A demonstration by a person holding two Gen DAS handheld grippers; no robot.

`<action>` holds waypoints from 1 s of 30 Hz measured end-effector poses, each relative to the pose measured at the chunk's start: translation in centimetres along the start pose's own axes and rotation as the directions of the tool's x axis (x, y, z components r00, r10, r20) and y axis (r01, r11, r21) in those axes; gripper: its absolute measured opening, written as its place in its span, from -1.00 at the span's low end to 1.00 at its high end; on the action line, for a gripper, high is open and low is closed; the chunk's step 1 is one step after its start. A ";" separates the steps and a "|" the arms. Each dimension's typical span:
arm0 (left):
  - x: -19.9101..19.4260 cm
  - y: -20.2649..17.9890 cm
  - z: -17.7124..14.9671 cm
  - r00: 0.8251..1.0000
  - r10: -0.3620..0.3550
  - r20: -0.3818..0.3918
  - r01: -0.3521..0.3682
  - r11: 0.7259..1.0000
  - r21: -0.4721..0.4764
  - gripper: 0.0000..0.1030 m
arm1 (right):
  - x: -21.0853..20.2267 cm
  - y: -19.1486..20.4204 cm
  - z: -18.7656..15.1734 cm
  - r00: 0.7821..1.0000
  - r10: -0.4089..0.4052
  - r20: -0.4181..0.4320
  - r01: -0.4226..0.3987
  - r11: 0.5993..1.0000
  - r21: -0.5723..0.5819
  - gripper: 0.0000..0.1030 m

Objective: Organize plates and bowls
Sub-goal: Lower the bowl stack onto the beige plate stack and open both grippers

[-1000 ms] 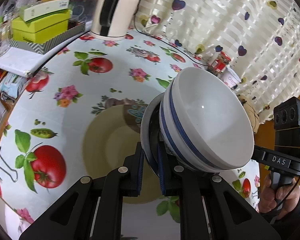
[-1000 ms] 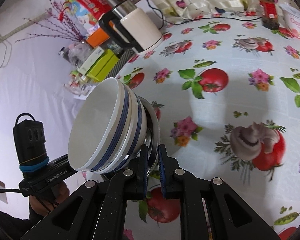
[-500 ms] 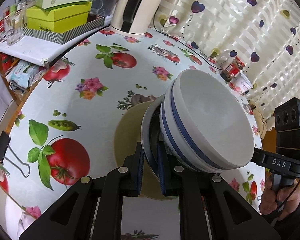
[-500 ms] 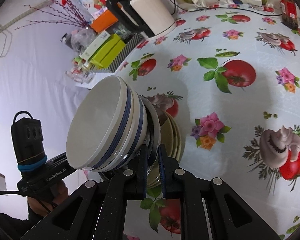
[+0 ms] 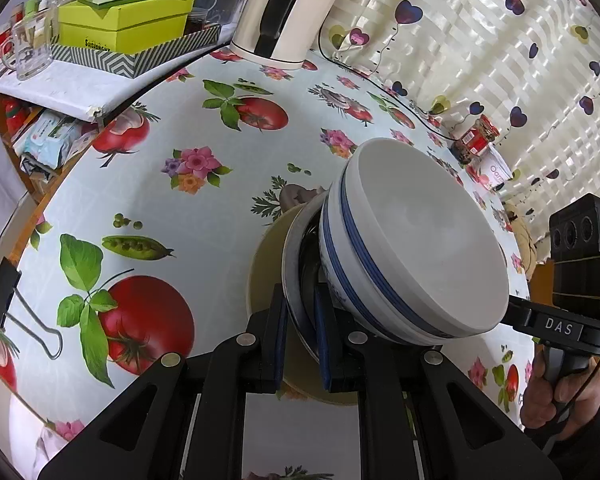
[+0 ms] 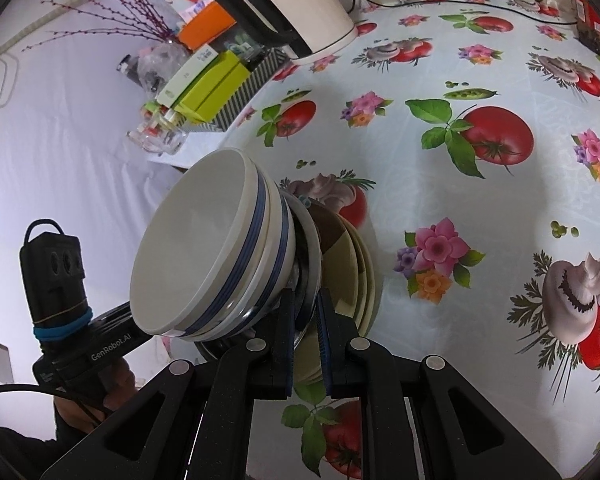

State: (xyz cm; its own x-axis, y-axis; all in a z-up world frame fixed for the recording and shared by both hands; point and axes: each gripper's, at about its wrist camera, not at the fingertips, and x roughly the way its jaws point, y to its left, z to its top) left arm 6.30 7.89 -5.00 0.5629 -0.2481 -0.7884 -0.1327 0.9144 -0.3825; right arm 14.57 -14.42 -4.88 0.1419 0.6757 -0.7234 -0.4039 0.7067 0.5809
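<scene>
Left wrist view: the left gripper is clenched on the rim of a metal dish carrying stacked blue-banded bowls. The bowls' mouths face right, the stack's axis lying nearly sideways above beige plates on the table, near its front edge. At the right edge, a hand grips the other handle, marked "DAS". A yellow-green box reads "20".

Right wrist view: the right gripper grasps the same dish on its opposite rim; bowls open leftward. The opposite handle reads "GenRobot.AI". A kettle stands at the far edge.
</scene>
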 end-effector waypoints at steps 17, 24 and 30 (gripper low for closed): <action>0.0 -0.2 -0.1 1.000 -0.003 0.006 0.003 1.000 0.011 -0.72 | -0.1 0.2 0.1 0.999 -0.042 -0.014 0.042 0.999 -0.031 -0.65; -0.8 -0.1 -0.4 0.999 0.024 0.028 -0.024 1.000 0.018 -0.70 | -0.8 0.1 -0.6 0.997 -0.073 -0.004 0.073 0.997 -0.037 -0.44; -1.3 -0.3 -0.6 0.998 0.045 0.045 -0.046 0.999 0.019 -0.70 | -1.5 0.0 -1.1 0.996 -0.090 0.006 0.090 0.995 -0.042 -0.33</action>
State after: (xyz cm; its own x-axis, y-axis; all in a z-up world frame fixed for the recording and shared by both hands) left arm 5.10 7.78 -4.16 0.5925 -0.1918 -0.7824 -0.1427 0.9309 -0.3363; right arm 13.38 -15.62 -4.21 0.1831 0.6106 -0.7704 -0.4267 0.7554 0.4973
